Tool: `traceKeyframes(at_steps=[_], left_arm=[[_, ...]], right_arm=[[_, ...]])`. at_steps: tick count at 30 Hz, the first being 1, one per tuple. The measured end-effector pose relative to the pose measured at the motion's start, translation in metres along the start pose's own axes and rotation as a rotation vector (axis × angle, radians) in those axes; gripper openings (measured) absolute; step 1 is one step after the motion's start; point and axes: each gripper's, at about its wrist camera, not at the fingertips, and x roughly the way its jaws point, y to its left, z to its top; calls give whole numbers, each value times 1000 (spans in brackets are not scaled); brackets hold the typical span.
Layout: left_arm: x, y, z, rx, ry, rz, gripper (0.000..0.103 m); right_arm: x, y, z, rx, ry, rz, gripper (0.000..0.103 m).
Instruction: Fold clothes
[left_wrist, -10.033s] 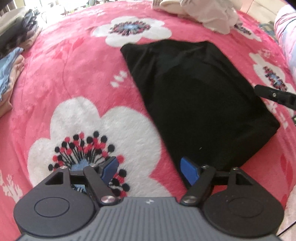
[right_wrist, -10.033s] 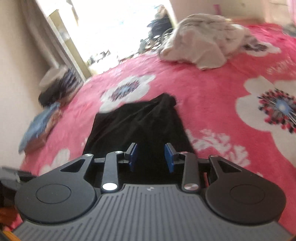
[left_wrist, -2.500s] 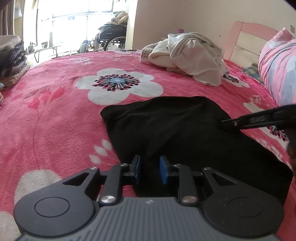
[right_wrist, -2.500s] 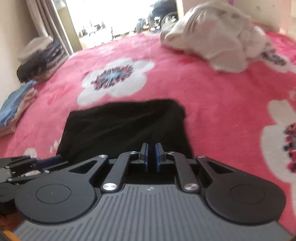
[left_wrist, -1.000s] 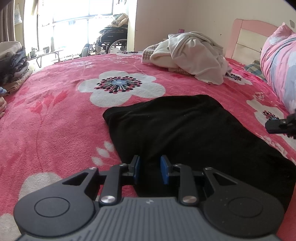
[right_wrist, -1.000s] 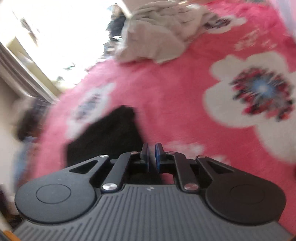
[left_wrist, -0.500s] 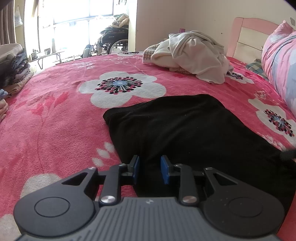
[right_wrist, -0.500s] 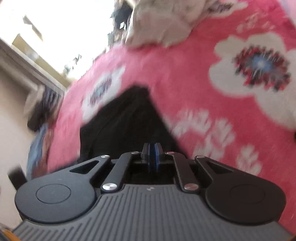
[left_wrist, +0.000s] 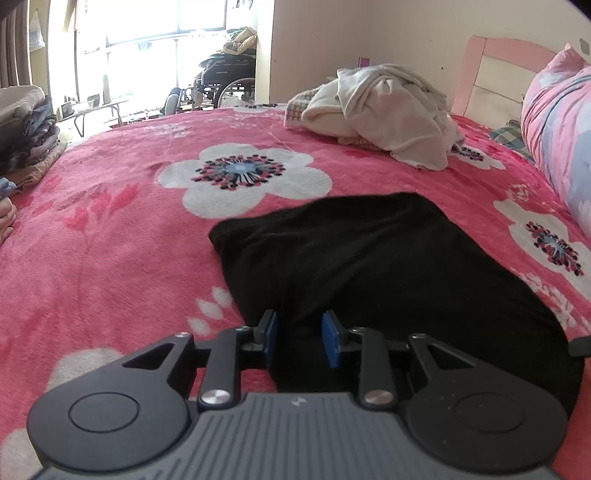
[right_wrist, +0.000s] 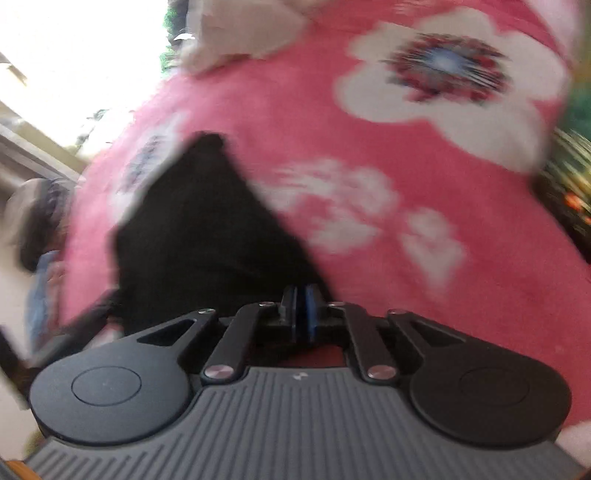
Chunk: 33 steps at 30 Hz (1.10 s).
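The black garment (left_wrist: 369, 266) is lying flat on the bed's pink flowered blanket (left_wrist: 110, 258), stretching away from the left gripper (left_wrist: 299, 338) toward a big white flower print (left_wrist: 243, 177). Its near end is running in between the left gripper's blue fingers (left_wrist: 270, 332), which are sitting partly parted with dark cloth filling the gap; whether the pads are actually pressing on the cloth I cannot tell. Beyond the fingers and off to their right, a heap of cream clothes (left_wrist: 391, 114) is resting near the pink headboard (left_wrist: 495, 74), and a flowered pillow (left_wrist: 561, 122) is lying further right. Far to the fingers' left, a stack of folded clothes (left_wrist: 26, 133) is sitting at the bed's edge. A wheelchair (left_wrist: 225, 81) is standing by the bright window behind the bed.

In the right wrist view, which is blurred, the right gripper (right_wrist: 303, 308) is showing its fingers (right_wrist: 312, 306) clenched together, having just been closing, right at the near corner of the garment (right_wrist: 199, 236). Whether any cloth is pinched between them I cannot tell. The garment is spreading ahead and to the left of these fingers, with the blanket's white flowers (right_wrist: 443, 74) ahead and to the right.
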Motion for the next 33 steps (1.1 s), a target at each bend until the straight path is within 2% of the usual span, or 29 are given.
traceKeyframes(at_steps=[1,2,3,5,8,11,13,14,16,19,20,22,24,26,28,31,33], left_arm=[[-6,3,1,-2,-14,-8,31],[-12,6,3,-4,-28,-16,32],[-19,8,4,-4,-46,-33,32],[-33,9,5,13,-67,-108,34],[-49,-1,-2,79,-51,-274,35],[-54,-19,-20,118,52,-444,34],[-53,-29,-35,124,140,-528,34],[-53,-32,-43,127,173,-537,34],[-53,-35,-57,140,213,-523,32],[-57,-28,-62,121,223,-528,32],[-57,-25,-63,114,229,-528,31],[-59,-22,-64,108,237,-525,28],[-59,-20,-65,110,241,-520,28],[-62,-18,-68,104,244,-518,28],[-64,-14,-69,86,251,-518,28],[-66,-5,-69,45,264,-536,28],[-68,1,-68,14,270,-548,28]], right_arm=[[-7,0,1,-11,-36,-66,7],[-15,2,1,-49,-72,-129,7],[-24,4,2,-69,-101,-148,7],[-32,8,4,-70,-127,-102,7],[-29,23,3,-104,-135,-13,8],[-6,33,-3,-107,-58,95,7],[11,23,-9,-53,-2,69,6],[11,16,-11,-22,-2,41,0],[3,4,-14,36,-29,13,0],[-17,19,-14,-69,-121,-111,8],[-22,25,-14,-100,-143,-110,8],[-23,36,-14,-125,-157,-46,8],[-18,48,-18,-149,-135,48,9],[-1,55,-26,-162,-58,123,9],[17,52,-39,-151,42,100,10],[10,38,-48,-77,72,81,10],[1,35,-51,-69,92,18,11]])
